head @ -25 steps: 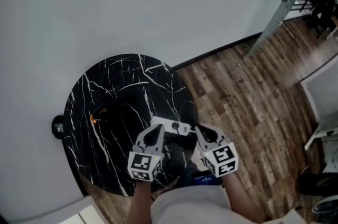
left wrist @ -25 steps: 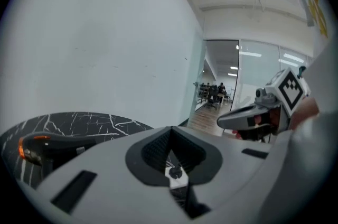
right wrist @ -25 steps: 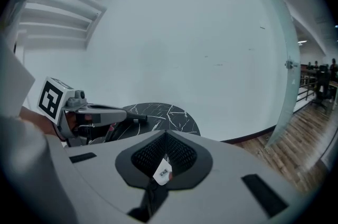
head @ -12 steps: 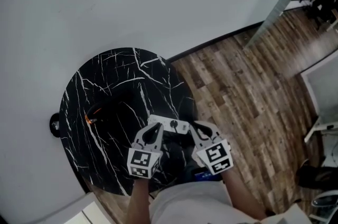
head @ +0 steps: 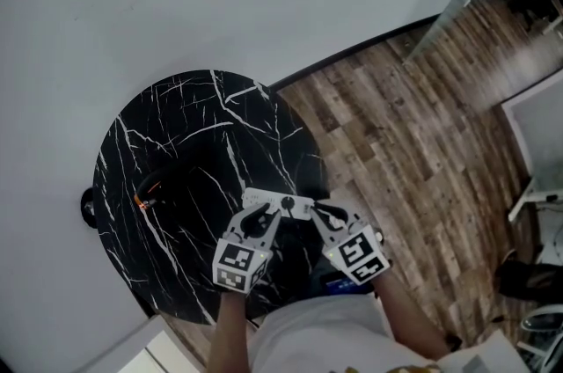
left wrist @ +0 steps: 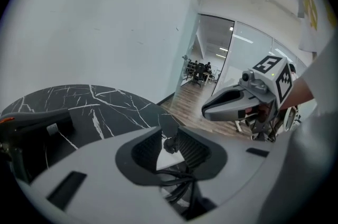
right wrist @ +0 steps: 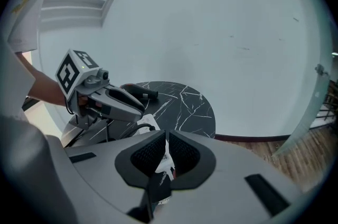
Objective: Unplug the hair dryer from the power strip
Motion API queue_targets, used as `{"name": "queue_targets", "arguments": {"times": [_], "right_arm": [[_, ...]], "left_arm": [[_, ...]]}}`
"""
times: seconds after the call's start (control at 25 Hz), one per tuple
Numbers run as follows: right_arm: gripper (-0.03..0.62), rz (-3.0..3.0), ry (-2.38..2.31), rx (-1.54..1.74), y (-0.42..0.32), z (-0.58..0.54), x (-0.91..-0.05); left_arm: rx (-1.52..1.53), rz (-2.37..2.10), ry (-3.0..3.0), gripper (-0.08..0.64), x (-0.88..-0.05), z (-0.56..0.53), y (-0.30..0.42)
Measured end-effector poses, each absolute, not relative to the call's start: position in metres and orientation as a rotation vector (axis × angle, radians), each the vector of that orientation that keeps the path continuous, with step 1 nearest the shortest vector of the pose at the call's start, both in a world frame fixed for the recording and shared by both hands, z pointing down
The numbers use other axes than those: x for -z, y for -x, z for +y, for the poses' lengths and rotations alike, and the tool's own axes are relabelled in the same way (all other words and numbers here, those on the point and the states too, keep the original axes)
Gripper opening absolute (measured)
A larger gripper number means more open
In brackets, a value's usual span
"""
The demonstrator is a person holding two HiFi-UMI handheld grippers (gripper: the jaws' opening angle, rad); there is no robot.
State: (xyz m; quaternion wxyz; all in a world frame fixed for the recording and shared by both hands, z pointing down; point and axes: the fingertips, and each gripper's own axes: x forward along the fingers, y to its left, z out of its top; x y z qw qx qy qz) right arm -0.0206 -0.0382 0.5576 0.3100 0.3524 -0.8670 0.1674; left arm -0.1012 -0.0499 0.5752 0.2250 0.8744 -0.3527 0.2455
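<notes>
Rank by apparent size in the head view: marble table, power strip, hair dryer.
Marble table: largest by far.
Hair dryer and power strip: look alike; the dryer's dark outline blends into the tabletop, so unranked.
</notes>
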Motion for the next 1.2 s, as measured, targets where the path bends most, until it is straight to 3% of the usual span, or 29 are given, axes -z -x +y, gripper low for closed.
{"name": "queue_targets", "arguments": {"times": [0.08,0.24,0.52,1.2], "right_arm": [[0.0,-2.283,-0.884,-0.453,0.022,-0.035,-0.563],[0.084,-2.283,-0.832,-0.487,0.025,-0.033,-0.583],[0.175,-2.277,-0.714,-0.487,0.032,-0.024,-0.606],[0.209,-2.237,-0.537,-0.385,0.042,-0.023,-0.637]], "left_arm": [[-0.705,-0.918,-2.411,0.092,-0.581,-0.048,0.097],[-0.763,-0.855,-2.393,0.104,-0.588,-0.048,0.092],[-0.886,-0.709,-2.472,0.118,-0.597,-0.045,0.084],[-1.003,-0.435,-2.619,0.124,-0.609,-0.052,0.07]]}}
